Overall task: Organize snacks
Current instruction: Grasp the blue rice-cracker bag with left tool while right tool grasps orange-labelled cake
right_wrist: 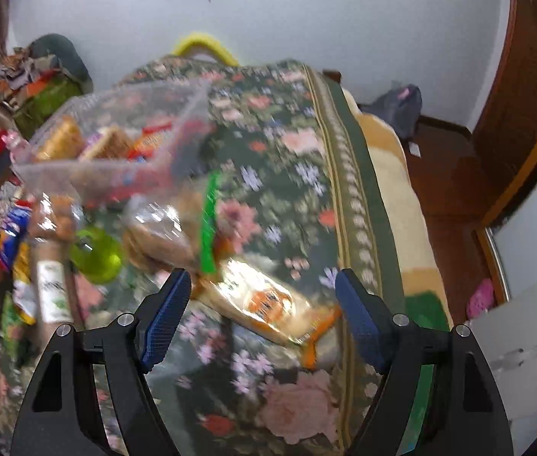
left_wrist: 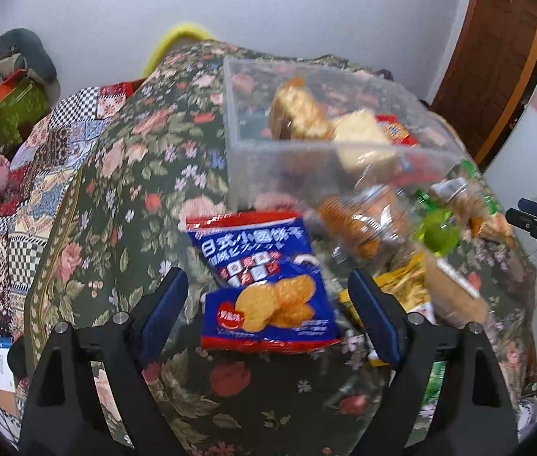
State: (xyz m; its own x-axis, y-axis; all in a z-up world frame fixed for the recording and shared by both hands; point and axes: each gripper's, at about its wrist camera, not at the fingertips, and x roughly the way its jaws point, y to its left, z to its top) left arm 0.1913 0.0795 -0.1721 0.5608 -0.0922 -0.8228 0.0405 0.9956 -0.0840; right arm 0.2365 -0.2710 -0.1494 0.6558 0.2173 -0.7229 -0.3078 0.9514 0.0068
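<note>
One clear plastic bin [left_wrist: 306, 144] stands on the floral bedcover [left_wrist: 147, 159] and holds several wrapped snacks — two pale cake-like pieces [left_wrist: 363, 133] and a red-and-orange packet [left_wrist: 394, 129]; finer detail is blurred. Loose snacks lie just in front of the bin, among them a bag of brown biscuits [left_wrist: 363, 224] and a green round item [left_wrist: 439, 235]. Left gripper [left_wrist: 268, 304]: jaws spread wide, a blue cracker packet [left_wrist: 264, 285] lying between them, untouched. Right gripper [right_wrist: 264, 304]: jaws apart — an orange-trimmed clear packet [right_wrist: 268, 304] lies between, pads not pressing.
</note>
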